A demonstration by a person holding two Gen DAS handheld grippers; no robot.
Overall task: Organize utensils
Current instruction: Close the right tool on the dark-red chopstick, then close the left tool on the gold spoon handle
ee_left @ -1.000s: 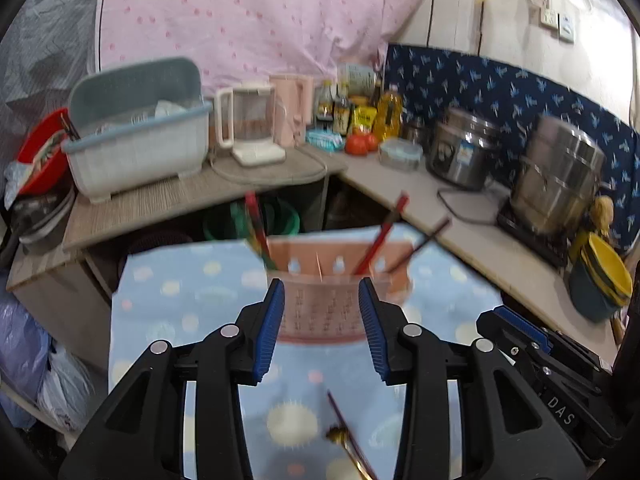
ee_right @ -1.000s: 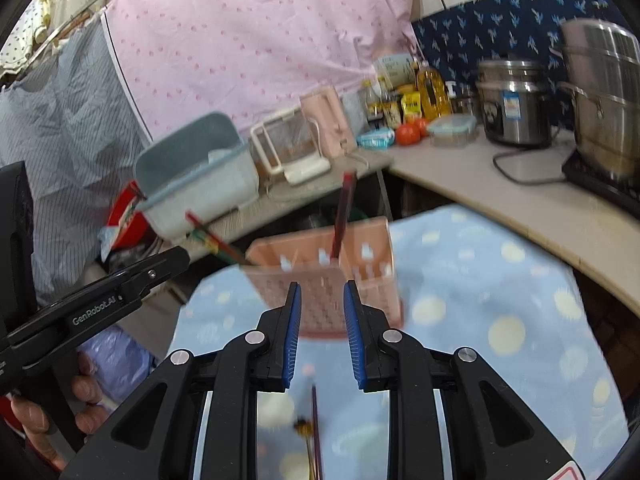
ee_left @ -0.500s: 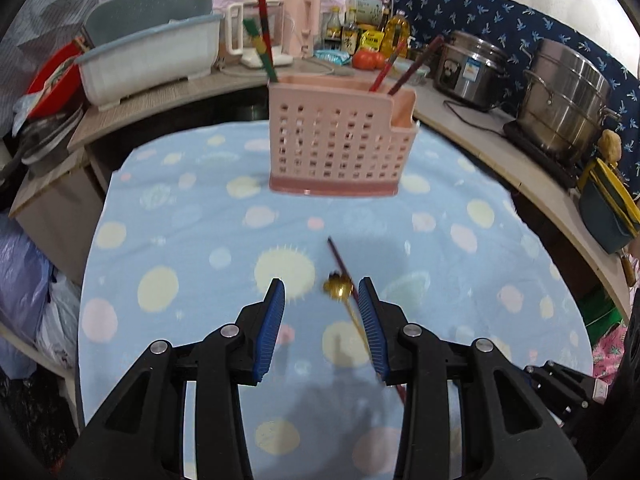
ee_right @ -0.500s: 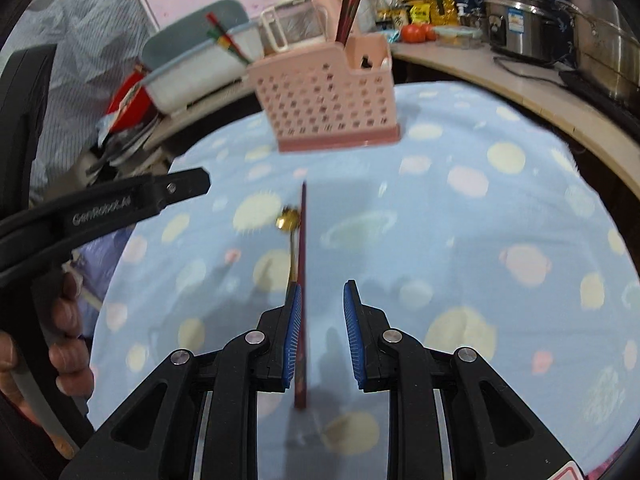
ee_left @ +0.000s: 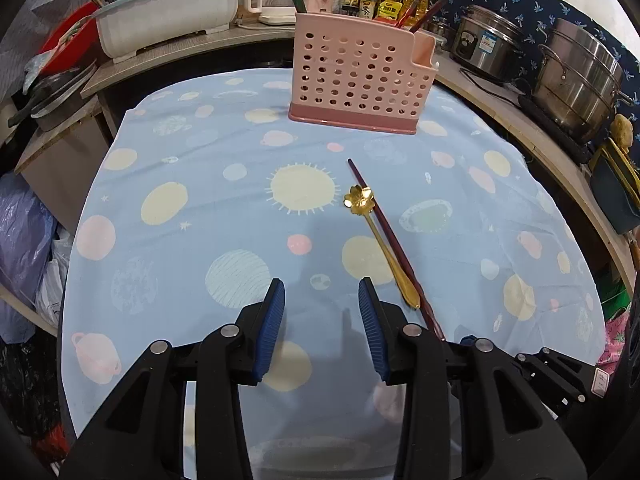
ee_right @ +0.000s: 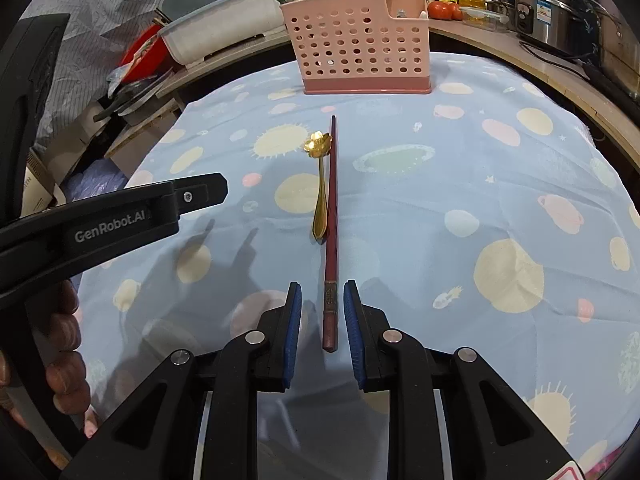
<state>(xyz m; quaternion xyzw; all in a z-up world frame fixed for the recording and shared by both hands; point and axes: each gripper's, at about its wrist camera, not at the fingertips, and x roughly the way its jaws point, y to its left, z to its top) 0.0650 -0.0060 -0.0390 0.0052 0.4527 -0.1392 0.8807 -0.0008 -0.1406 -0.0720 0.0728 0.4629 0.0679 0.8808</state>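
Observation:
A pink perforated utensil holder (ee_left: 358, 76) stands at the far side of the blue cloth and holds several chopsticks; it also shows in the right wrist view (ee_right: 362, 52). A gold flower-bowled spoon (ee_left: 376, 236) (ee_right: 320, 184) lies beside a dark red chopstick (ee_left: 394, 240) (ee_right: 331, 216), touching it. My left gripper (ee_left: 321, 300) is open and empty, low over the cloth, left of the spoon handle. My right gripper (ee_right: 322, 304) is open, its jaws on either side of the chopstick's near end without touching it.
The table wears a blue cloth with planets (ee_left: 180, 200). Behind it a counter carries a grey dish tub (ee_left: 168, 28), a kettle, bottles, and steel pots (ee_left: 576, 76). Bags lie at the left on the floor (ee_left: 24, 240).
Both grippers have dropped and pulled back from the holder toward the near side of the table. The right gripper now straddles the chopstick's end. Spoon and chopstick have not moved.

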